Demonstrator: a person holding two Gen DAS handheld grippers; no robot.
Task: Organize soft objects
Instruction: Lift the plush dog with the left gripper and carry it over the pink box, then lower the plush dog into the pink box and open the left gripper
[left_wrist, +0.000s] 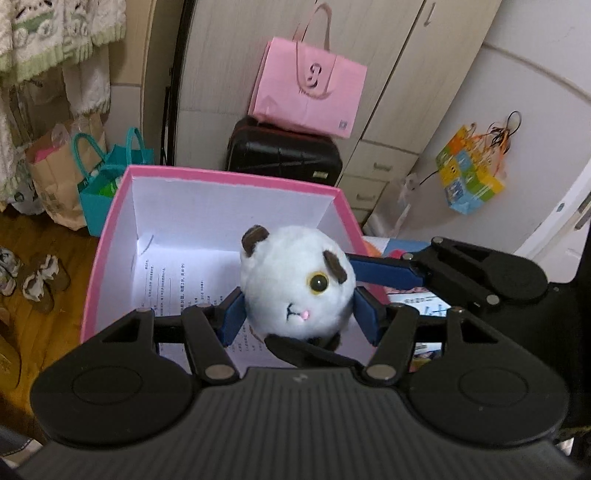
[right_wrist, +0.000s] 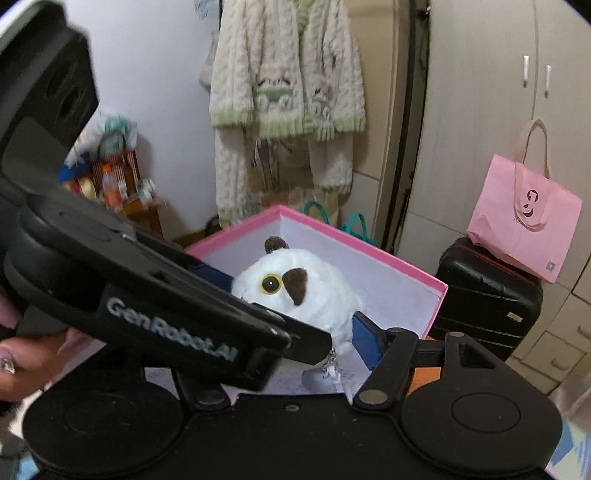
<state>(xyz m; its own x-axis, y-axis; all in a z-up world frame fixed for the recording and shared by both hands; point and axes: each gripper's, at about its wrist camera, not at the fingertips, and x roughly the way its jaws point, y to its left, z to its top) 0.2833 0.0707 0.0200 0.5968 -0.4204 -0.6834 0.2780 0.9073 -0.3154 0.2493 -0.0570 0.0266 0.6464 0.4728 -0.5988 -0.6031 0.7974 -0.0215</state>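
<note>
Two matte black hand-held grippers, left (left_wrist: 297, 315) and right (right_wrist: 295, 332), with blue finger pads (left_wrist: 232, 319), silver pivot screws, ribbed housing, white "GenRobot.AI" lettering.

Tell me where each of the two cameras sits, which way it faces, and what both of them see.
Left wrist view: sits on the left hand-held gripper, looking forward and down at the white plush toy between its blue pads, over the pink box; the right hand-held gripper enters from the right.
Right wrist view: sits on the right hand-held gripper, facing the same toy; the left one crosses in front, a hand at the left edge.
Shared: toy, box, pink bag, black suitcase.
</note>
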